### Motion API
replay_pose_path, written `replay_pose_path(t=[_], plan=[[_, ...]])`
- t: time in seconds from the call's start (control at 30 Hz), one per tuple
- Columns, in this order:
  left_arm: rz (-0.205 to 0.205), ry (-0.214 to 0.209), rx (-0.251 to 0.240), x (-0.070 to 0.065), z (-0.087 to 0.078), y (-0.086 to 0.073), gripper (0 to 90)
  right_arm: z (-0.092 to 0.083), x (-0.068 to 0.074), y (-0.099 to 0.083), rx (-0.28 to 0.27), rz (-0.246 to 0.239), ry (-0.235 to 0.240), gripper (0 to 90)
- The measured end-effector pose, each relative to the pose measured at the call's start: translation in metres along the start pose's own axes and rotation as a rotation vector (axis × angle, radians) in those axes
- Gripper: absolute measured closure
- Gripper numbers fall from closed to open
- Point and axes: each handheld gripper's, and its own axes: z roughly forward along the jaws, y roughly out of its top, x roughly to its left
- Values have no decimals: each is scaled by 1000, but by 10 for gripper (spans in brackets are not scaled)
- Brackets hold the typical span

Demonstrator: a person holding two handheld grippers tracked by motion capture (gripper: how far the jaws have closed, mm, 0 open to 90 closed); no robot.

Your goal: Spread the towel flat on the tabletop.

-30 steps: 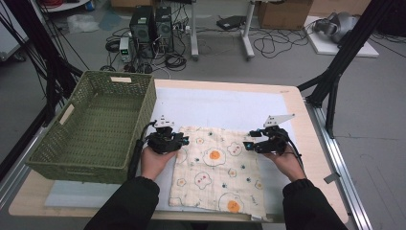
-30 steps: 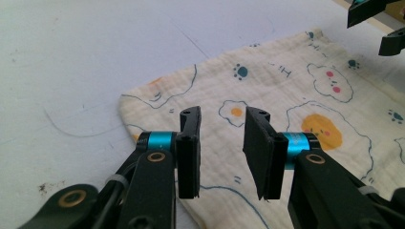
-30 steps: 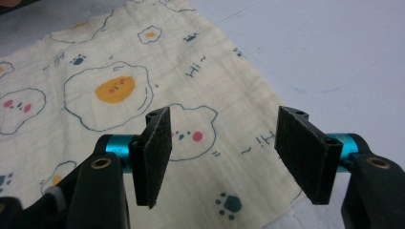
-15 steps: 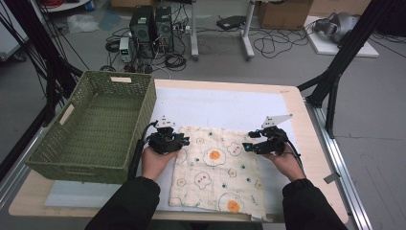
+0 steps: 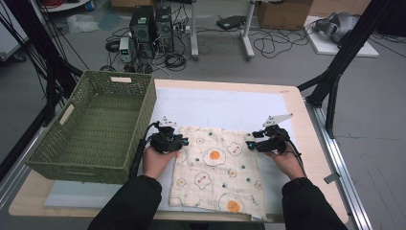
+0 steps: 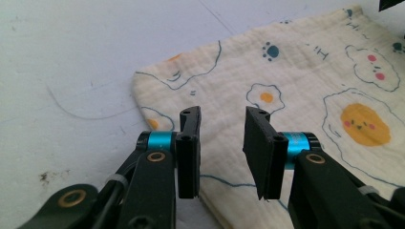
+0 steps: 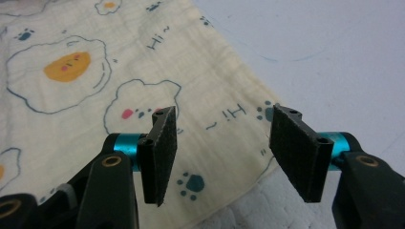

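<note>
Narrowing but apart over the cloth [image 7: 143, 71], my right claw [image 7: 222, 143] should dip lower to pinch its edge; left claw [image 6: 222, 152] apart.

Grey floor [image 5: 373, 120] beyond a light wooden table [image 5: 292, 96] topped with a white mat [image 5: 225, 108]. Tower computers [image 5: 152, 21] and tangled cables [image 5: 268, 45] on the floor behind, near white desk legs [image 5: 248, 33]. Cardboard box [image 5: 282, 12] at far wall. Black tripod struts [image 5: 342, 62] at right, black frame legs [image 5: 52, 72] at left. Even, diffuse light.
</note>
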Motion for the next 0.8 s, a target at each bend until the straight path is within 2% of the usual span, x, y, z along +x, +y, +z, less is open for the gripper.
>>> replay_pose_path(t=[0.6,0.8], plan=[[-40,44,6,3,6,-1,667,8,-5,-4,39,6,-36,426],[-34,80,10,2,7,-1,725,11,-4,-3,55,0,-48,465]])
